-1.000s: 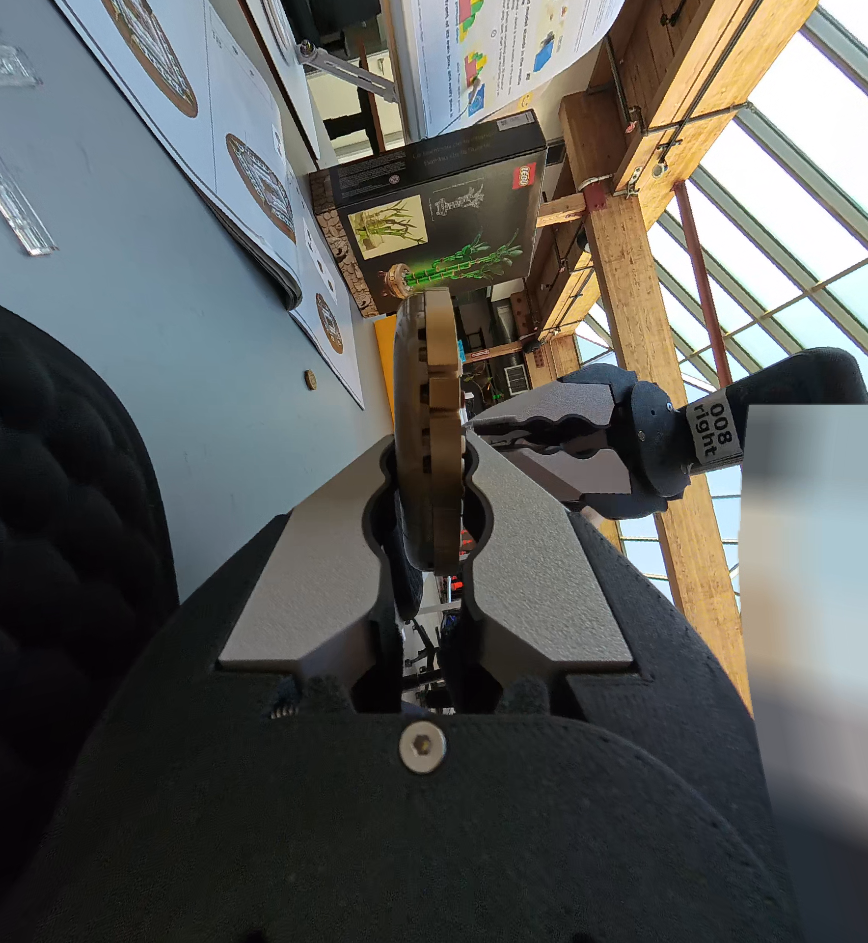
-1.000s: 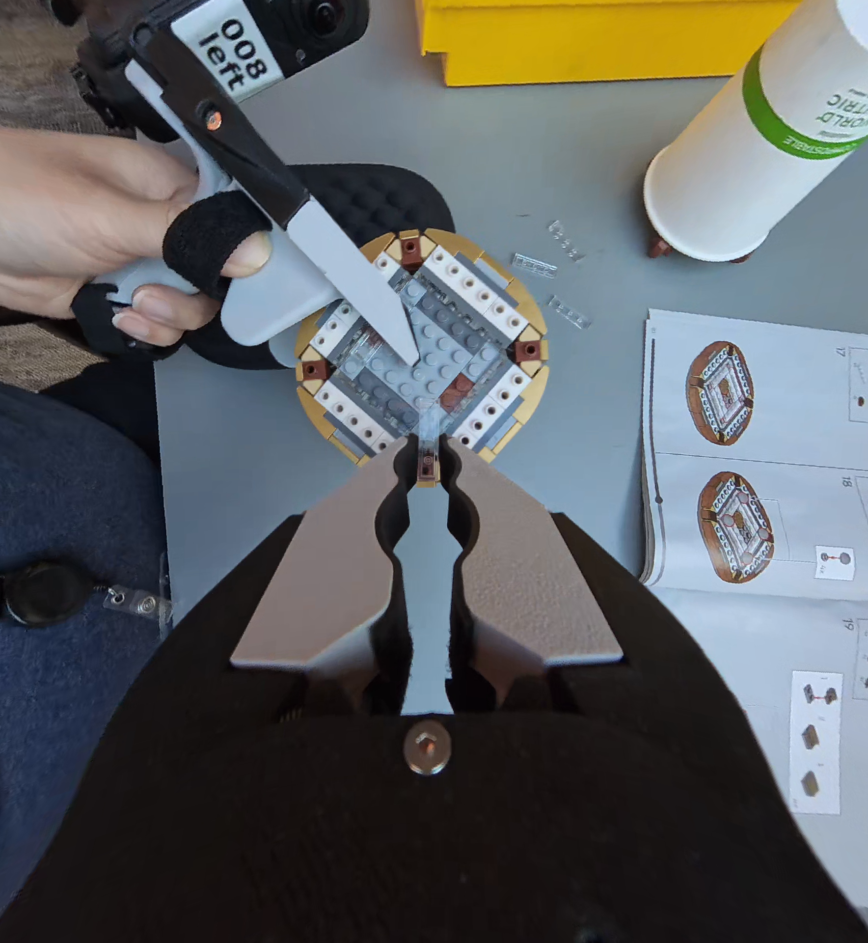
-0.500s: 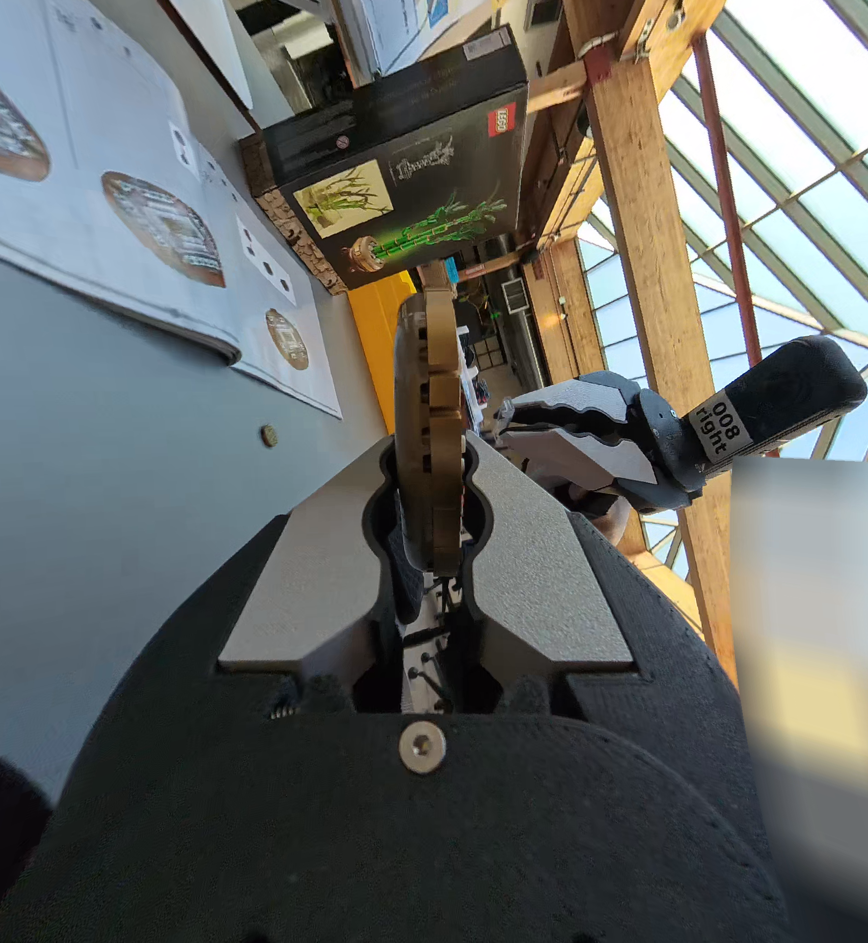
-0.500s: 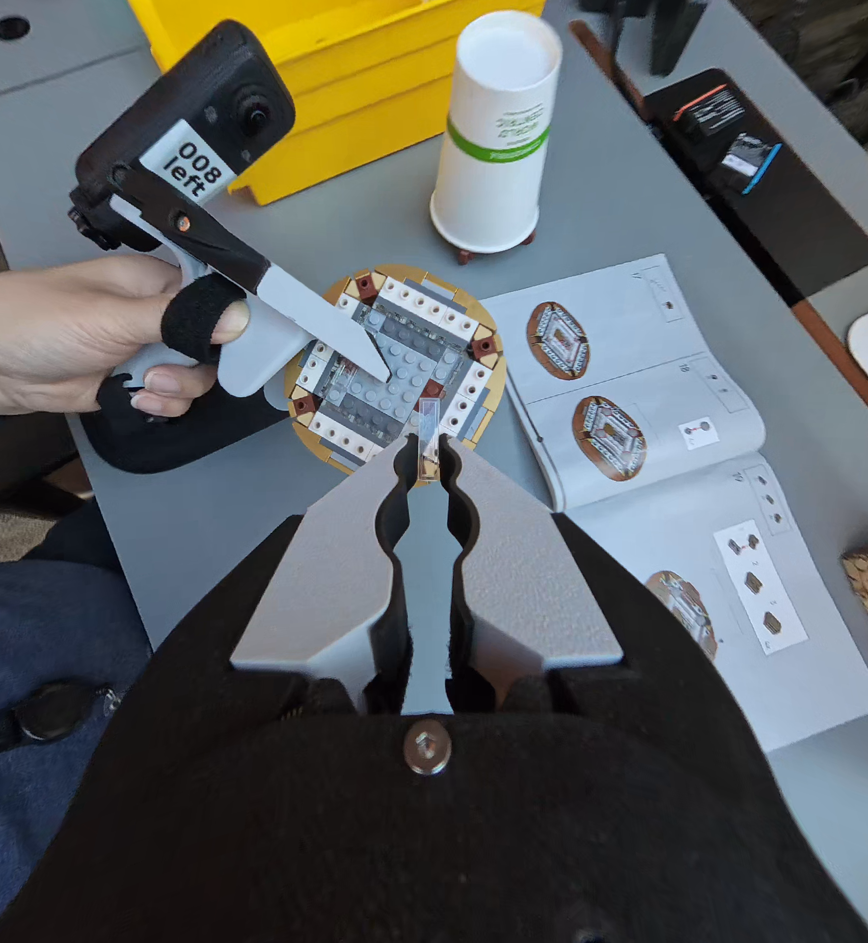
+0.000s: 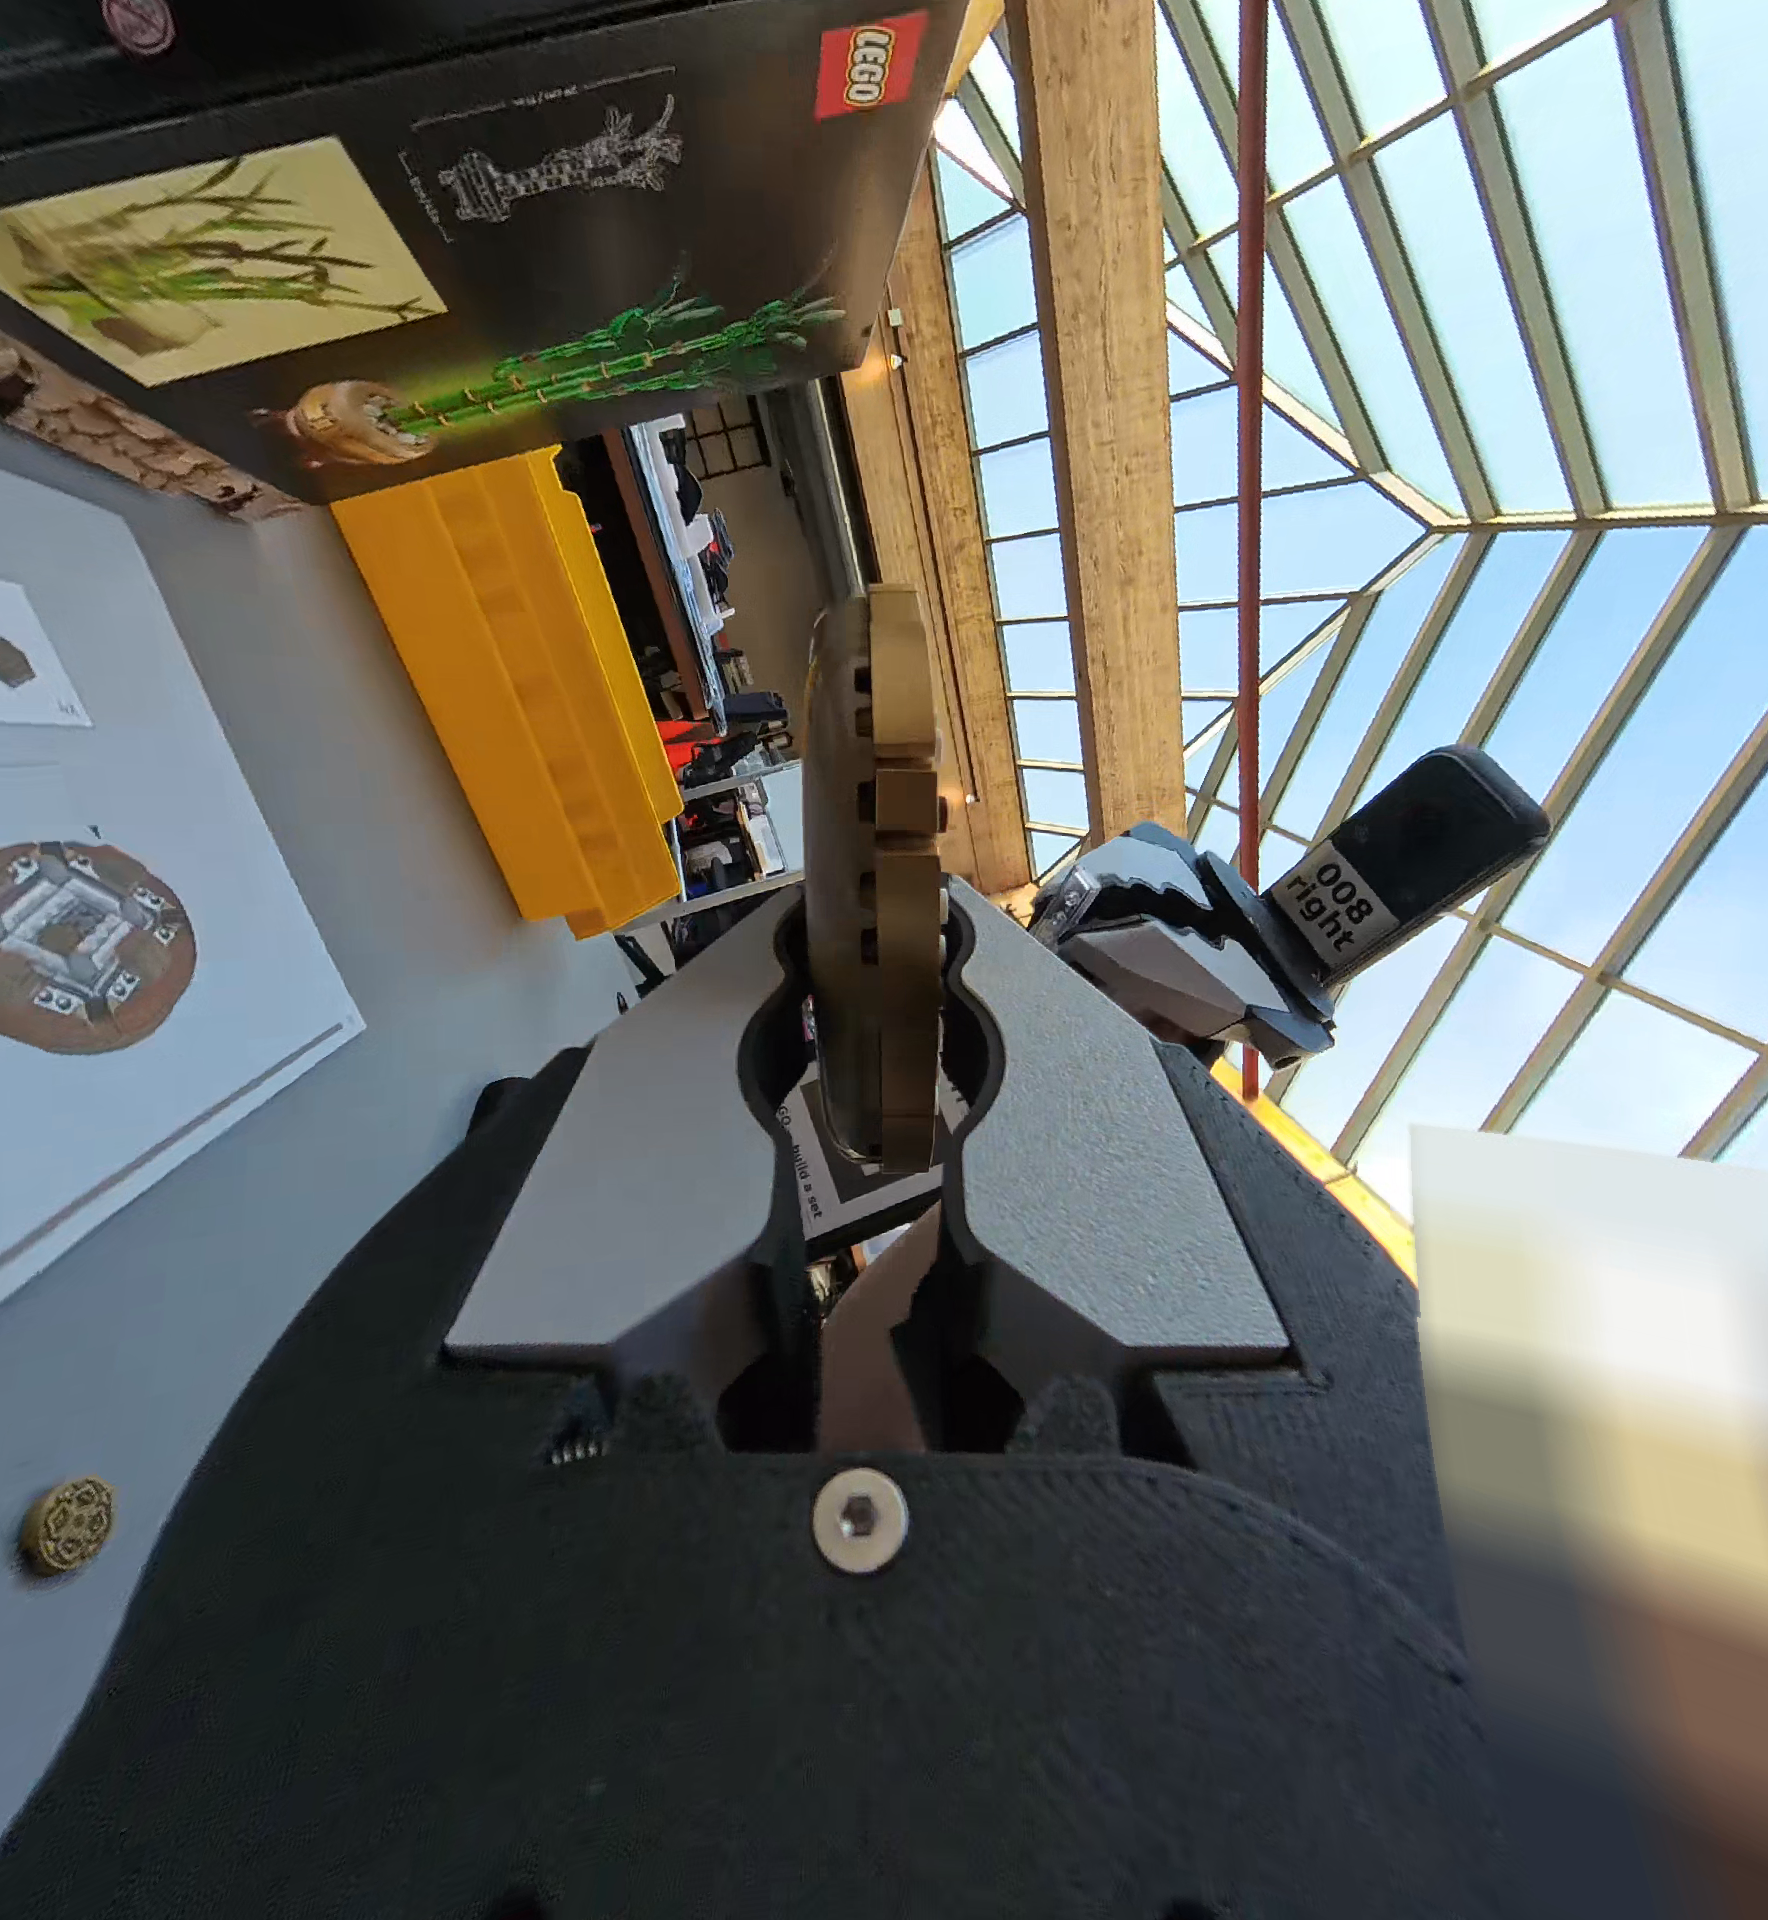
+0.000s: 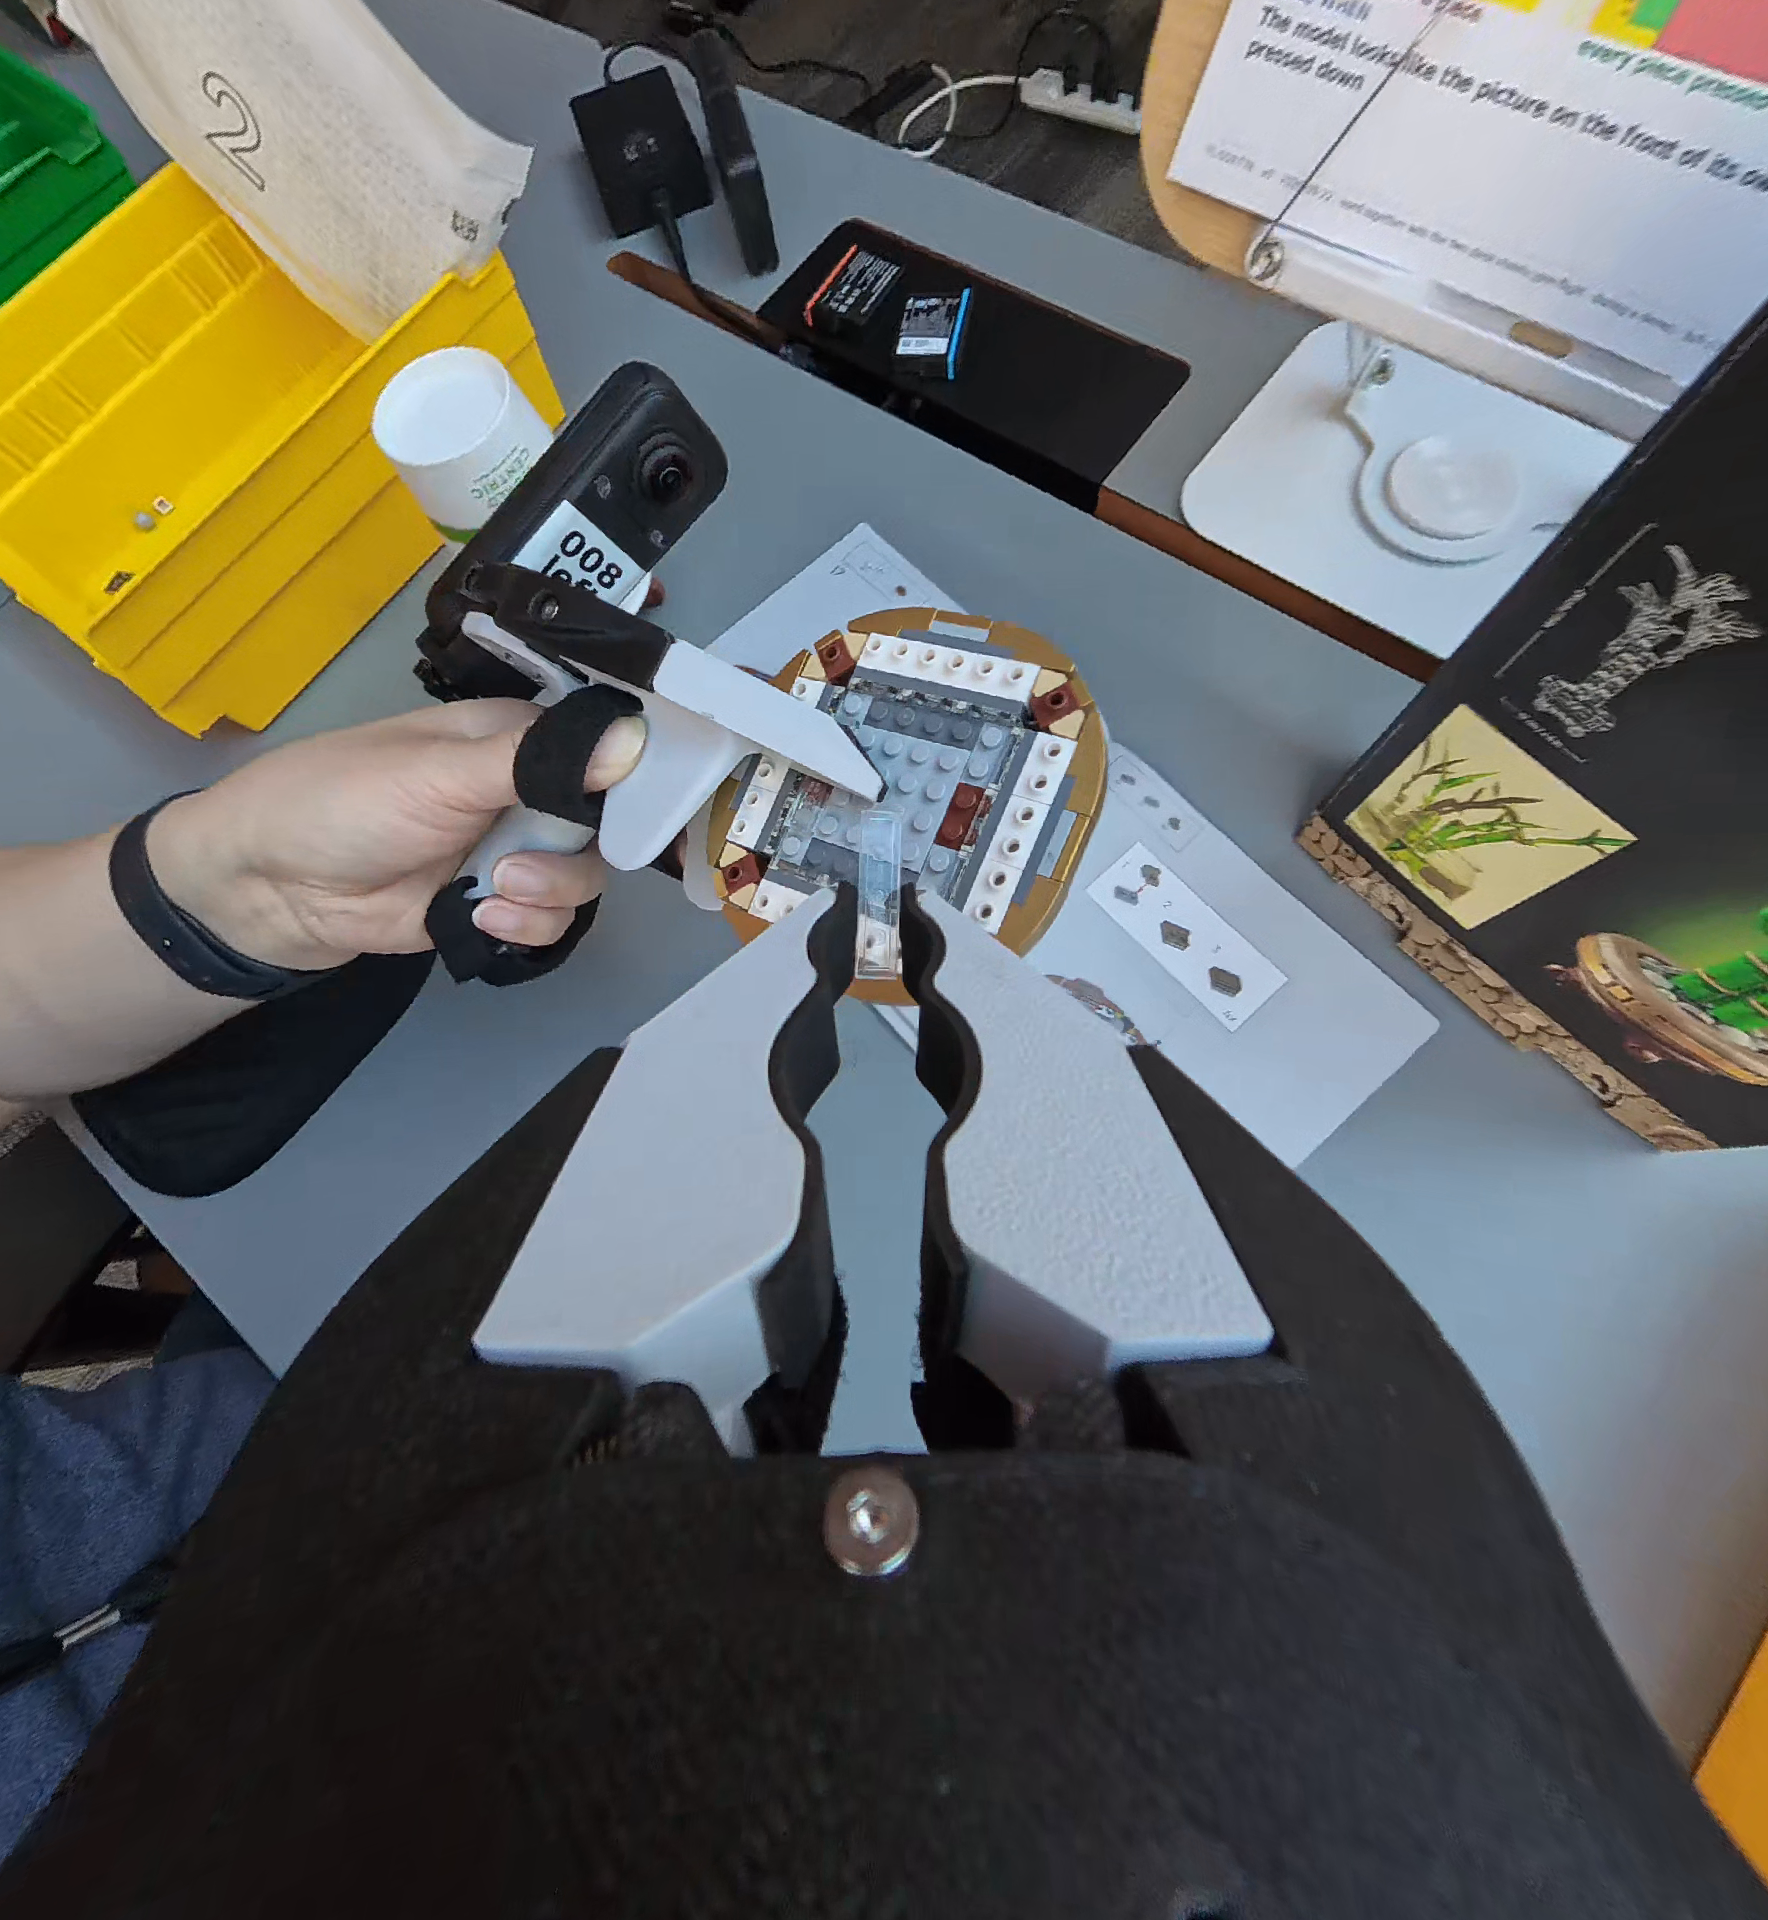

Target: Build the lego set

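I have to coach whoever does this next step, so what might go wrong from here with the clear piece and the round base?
1. The right gripper pinches the clear strip only by its near end; pressing it onto the studs might twist or eject it.
2. The left gripper holds the round base by its rim, off the table; a downward push may pivot or loosen it.
3. A left finger lies across the base's studs near the strip, so the tools may collide.

A round tan-rimmed lego base (image 6: pixel 947 758) with grey, white and brown bricks sits clamped edge-on in the left tool (image 5: pixel 875 935), while a clear flat strip piece (image 6: pixel 878 894) is pinched in the right tool (image 6: pixel 872 914), touching its studs.
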`<state>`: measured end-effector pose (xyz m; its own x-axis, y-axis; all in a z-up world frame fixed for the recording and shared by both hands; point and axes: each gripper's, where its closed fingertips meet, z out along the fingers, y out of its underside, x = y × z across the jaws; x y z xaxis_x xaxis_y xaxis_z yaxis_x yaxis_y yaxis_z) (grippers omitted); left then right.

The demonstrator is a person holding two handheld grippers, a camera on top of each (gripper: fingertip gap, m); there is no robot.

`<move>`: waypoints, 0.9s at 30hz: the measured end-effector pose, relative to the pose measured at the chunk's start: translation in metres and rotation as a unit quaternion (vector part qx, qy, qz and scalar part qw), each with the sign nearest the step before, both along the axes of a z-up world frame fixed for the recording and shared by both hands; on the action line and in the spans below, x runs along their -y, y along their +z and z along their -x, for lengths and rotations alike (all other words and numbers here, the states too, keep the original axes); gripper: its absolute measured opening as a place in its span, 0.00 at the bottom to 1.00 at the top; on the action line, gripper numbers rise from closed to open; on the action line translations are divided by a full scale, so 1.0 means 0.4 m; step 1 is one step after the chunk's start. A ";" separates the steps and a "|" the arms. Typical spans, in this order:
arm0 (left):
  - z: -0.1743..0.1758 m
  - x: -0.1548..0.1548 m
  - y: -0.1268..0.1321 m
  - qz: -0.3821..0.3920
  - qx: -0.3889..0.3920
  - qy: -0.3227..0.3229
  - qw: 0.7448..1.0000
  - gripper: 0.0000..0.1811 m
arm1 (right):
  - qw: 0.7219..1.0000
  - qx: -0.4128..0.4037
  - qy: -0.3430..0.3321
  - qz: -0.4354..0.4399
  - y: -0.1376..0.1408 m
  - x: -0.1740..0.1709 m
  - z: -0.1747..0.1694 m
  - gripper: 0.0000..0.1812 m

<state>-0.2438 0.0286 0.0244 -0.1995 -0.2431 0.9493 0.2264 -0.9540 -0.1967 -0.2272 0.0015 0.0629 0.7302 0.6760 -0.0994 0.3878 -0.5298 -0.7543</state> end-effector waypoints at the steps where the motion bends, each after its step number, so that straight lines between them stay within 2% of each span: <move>1: -0.005 -0.004 0.008 -0.015 -0.003 -0.015 1.000 0.11 | 1.000 0.002 -0.007 -0.003 0.015 -0.013 -0.012 0.03; 3: 0.012 -0.020 0.029 -0.055 0.000 0.002 0.998 0.10 | 1.000 0.000 -0.016 -0.010 0.046 -0.036 -0.030 0.04; 4: 0.019 -0.032 0.018 -0.070 -0.023 0.023 0.997 0.10 | 1.000 -0.005 -0.015 -0.016 0.060 -0.046 -0.032 0.04; 6: 0.015 -0.031 -0.026 -0.087 -0.082 0.017 0.993 0.11 | 0.999 -0.017 -0.009 -0.029 0.076 -0.063 -0.027 0.04; 8: 0.019 -0.028 -0.040 -0.084 -0.088 0.018 0.992 0.10 | 0.998 -0.036 0.005 -0.042 0.073 -0.073 -0.009 0.04; 15: 0.032 -0.060 -0.054 -0.065 -0.080 0.057 0.993 0.10 | 0.997 -0.069 -0.003 -0.017 -0.061 -0.119 0.022 0.03; 21: 0.085 -0.097 -0.126 -0.047 -0.096 0.085 0.991 0.10 | 0.998 -0.067 0.014 0.001 -0.059 -0.148 0.048 0.03; 27: 0.123 -0.127 -0.181 -0.037 -0.117 0.139 0.983 0.10 | 0.997 -0.082 0.017 0.004 -0.129 -0.180 0.083 0.04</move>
